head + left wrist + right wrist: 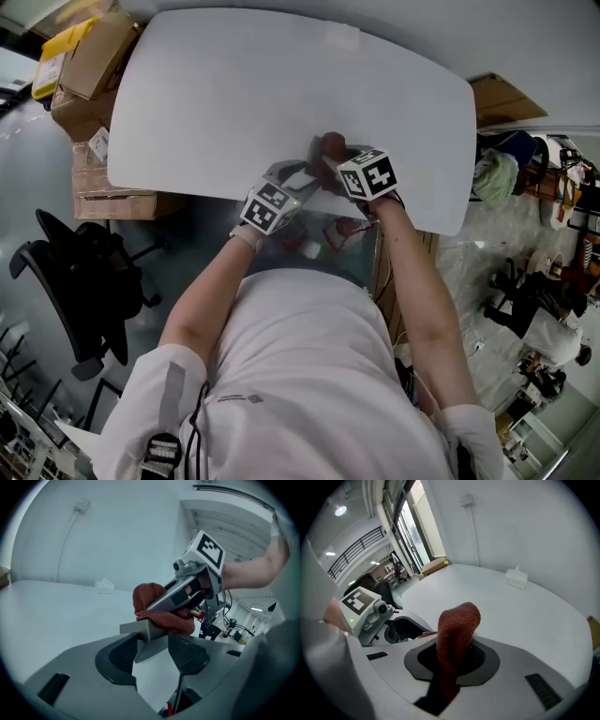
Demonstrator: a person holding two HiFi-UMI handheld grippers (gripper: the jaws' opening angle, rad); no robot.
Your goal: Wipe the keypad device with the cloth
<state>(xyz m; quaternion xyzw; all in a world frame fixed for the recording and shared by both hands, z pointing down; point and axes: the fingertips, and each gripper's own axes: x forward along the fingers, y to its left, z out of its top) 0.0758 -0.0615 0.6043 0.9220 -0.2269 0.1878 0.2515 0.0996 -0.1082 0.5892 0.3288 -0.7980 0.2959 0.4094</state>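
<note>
A grey keypad device [291,175] is held just above the front edge of the white table [234,94]. My left gripper [298,184] is shut on the near end of the keypad device [145,631], which sticks out between its pads. A rust-red cloth [330,146] rests on the device's top. My right gripper [330,165] is shut on the cloth [457,625], whose free end stands up past the jaws. In the left gripper view the cloth [157,604] is bunched on the device under the right gripper [187,590]. The keys are hidden.
A small white box [342,37] lies at the table's far side. Cardboard boxes [94,56] are stacked off the table's left end, and a black office chair [84,272] stands below them. Clutter and cables fill the floor at the right [525,309].
</note>
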